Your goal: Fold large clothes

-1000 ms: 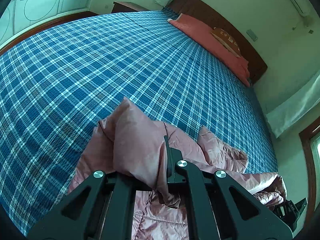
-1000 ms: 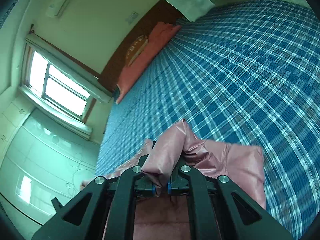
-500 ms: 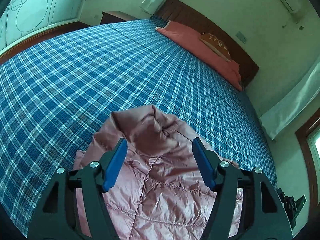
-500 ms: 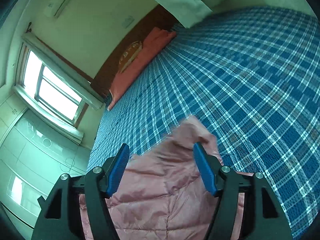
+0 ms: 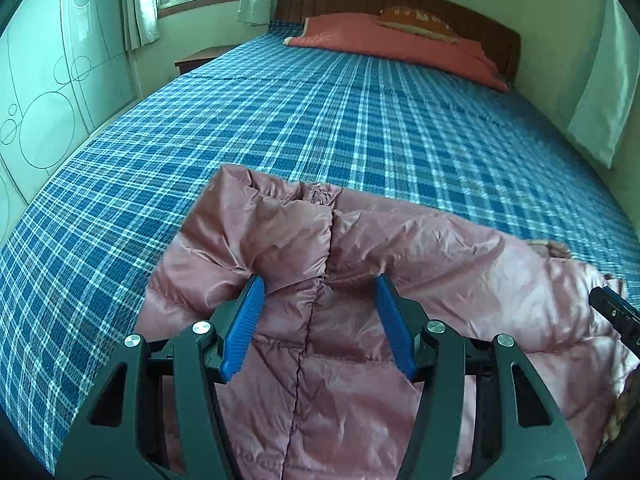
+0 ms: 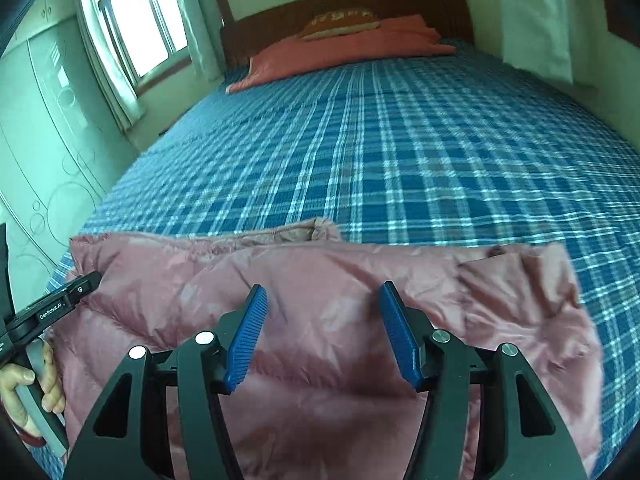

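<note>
pink jacket released, now flat on bed | left hand-held gripper, right hand-held gripper: jaws spread, empty

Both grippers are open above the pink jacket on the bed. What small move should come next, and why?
Probably lower the left gripper and close it on the raised collar fold of the pink jacket. Both it and the right gripper are open and hold nothing, the jacket lies spread on the plaid bed, and that bunched collar sits just ahead of the left fingers.
</note>
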`<state>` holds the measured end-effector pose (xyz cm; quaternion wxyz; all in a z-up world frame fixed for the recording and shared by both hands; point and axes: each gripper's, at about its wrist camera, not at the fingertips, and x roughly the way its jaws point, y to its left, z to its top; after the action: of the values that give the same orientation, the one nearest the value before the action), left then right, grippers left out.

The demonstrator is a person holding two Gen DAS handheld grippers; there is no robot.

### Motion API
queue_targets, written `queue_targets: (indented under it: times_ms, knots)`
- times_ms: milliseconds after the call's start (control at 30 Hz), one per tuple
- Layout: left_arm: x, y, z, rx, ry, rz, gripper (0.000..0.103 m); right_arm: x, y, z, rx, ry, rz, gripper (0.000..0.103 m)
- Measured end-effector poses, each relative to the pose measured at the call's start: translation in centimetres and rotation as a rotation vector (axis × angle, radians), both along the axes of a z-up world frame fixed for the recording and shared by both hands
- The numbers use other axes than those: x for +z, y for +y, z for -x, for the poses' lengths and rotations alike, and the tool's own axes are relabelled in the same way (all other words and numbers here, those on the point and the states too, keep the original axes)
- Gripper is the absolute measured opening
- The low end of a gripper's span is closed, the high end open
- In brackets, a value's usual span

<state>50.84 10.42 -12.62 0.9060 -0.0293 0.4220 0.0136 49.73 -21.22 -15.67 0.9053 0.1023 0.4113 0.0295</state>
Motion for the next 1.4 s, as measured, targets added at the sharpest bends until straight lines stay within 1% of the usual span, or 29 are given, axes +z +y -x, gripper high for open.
queue_targets:
  times_ms: [67, 133, 167, 233, 300, 333, 367, 433, 467, 500, 533, 567, 633, 700, 767, 800, 867, 900, 1000, 1033, 1100, 1167, 1233, 1267, 1333, 1367, 1400]
  knots:
    - [-1.4, -0.2, -0.9, 0.019, 0.022, -0.032, 0.058, -1.5, 0.0, -1.0, 0.000, 0.030, 0.006, 0.058]
    - [-2.5, -0.5, -1.7, 0.023, 0.031, -0.054, 0.061, -2.6, -0.1, -1.8, -0.004, 0.058, -0.010, 0.059]
    - [-2.8, -0.8, -2.1, 0.027, 0.040, -0.073, 0.061, -2.5, 0.0, -2.1, -0.004, 0.063, -0.004, 0.059]
    - [-2.5, -1.2, -2.3, 0.029, 0.041, -0.100, 0.061, -1.8, -0.2, -2.0, -0.002, 0.060, 0.009, 0.059]
    - [-1.7, -0.9, -1.9, 0.025, 0.035, -0.078, 0.061, -0.6, -1.2, -1.4, -0.019, 0.033, -0.009, 0.059]
    - [-1.2, -0.2, -1.6, 0.023, 0.029, -0.036, 0.061, -0.1, -2.4, -1.2, -0.044, 0.025, -0.020, 0.059]
    - [-0.9, 0.6, -1.4, 0.029, 0.025, 0.000, 0.061, 0.0, -3.4, -0.9, -0.075, 0.029, -0.007, 0.059]
    - [-1.3, 2.0, -1.7, 0.062, 0.031, 0.033, 0.061, -0.8, -5.2, -1.1, -0.129, 0.063, 0.027, 0.059]
    - [-1.9, 2.5, -2.2, 0.076, 0.053, 0.045, 0.061, -1.9, -6.2, -1.3, -0.151, 0.098, 0.003, 0.059]
    - [-2.6, 2.8, -2.8, 0.082, 0.076, 0.069, 0.061, -3.1, -7.1, -1.5, -0.151, 0.121, -0.070, 0.059]
    - [-3.1, 2.8, -3.2, 0.080, 0.084, 0.080, 0.063, -3.3, -7.5, -1.5, -0.153, 0.115, -0.092, 0.061]
    - [-3.3, 2.5, -3.5, 0.075, 0.080, 0.063, 0.066, -3.3, -7.5, -1.6, -0.153, 0.113, -0.089, 0.061]
    - [-3.1, 1.9, -3.8, 0.068, 0.082, 0.022, 0.066, -2.7, -7.2, -1.5, -0.147, 0.110, -0.054, 0.061]
    - [-2.5, 2.3, -3.2, 0.074, 0.075, 0.045, 0.066, -1.7, -7.0, -0.4, -0.152, 0.093, -0.059, 0.060]
    - [-1.5, 3.5, -1.8, 0.079, 0.075, 0.115, 0.066, -0.1, -8.0, 1.7, -0.169, 0.055, -0.095, 0.060]
    - [-1.0, 4.1, -1.1, 0.083, 0.071, 0.131, 0.066, 0.5, -8.6, 2.6, -0.178, 0.044, -0.106, 0.060]
    - [0.3, 5.9, 1.0, 0.108, 0.055, 0.172, 0.067, 1.8, -10.0, 5.6, -0.201, 0.021, -0.136, 0.061]
    - [0.7, 6.9, 2.1, 0.118, 0.049, 0.198, 0.068, 2.1, -10.6, 7.0, -0.208, 0.020, -0.139, 0.064]
    - [1.6, 10.1, 6.7, 0.190, 0.022, 0.275, 0.068, 2.7, -12.9, 13.0, -0.244, 0.004, -0.135, 0.066]
    - [1.6, 11.3, 8.6, 0.221, 0.021, 0.302, 0.068, 2.7, -13.7, 15.1, -0.270, -0.001, -0.154, 0.067]
    - [1.1, 12.9, 11.8, 0.257, 0.029, 0.363, 0.068, 2.2, -15.0, 18.9, -0.306, 0.003, -0.224, 0.068]
    - [0.2, 14.2, 15.9, 0.294, 0.028, 0.439, 0.069, 1.2, -16.1, 23.0, -0.349, 0.005, -0.323, 0.068]
    - [-0.9, 14.9, 19.3, 0.305, 0.038, 0.513, 0.071, -0.2, -16.3, 26.5, -0.376, 0.010, -0.449, 0.068]
    - [-1.6, 15.1, 21.1, 0.314, 0.045, 0.572, 0.074, -0.9, -16.1, 27.8, -0.386, 0.010, -0.503, 0.068]
    - [-3.1, 15.3, 23.8, 0.346, 0.055, 0.687, 0.075, -2.3, -15.3, 29.8, -0.401, 0.013, -0.611, 0.068]
    - [-3.7, 15.0, 24.7, 0.358, 0.062, 0.726, 0.076, -2.9, -14.7, 30.1, -0.396, 0.013, -0.661, 0.068]
    - [-4.2, 14.6, 25.3, 0.359, 0.059, 0.748, 0.076, -3.4, -14.0, 30.1, -0.390, 0.013, -0.689, 0.068]
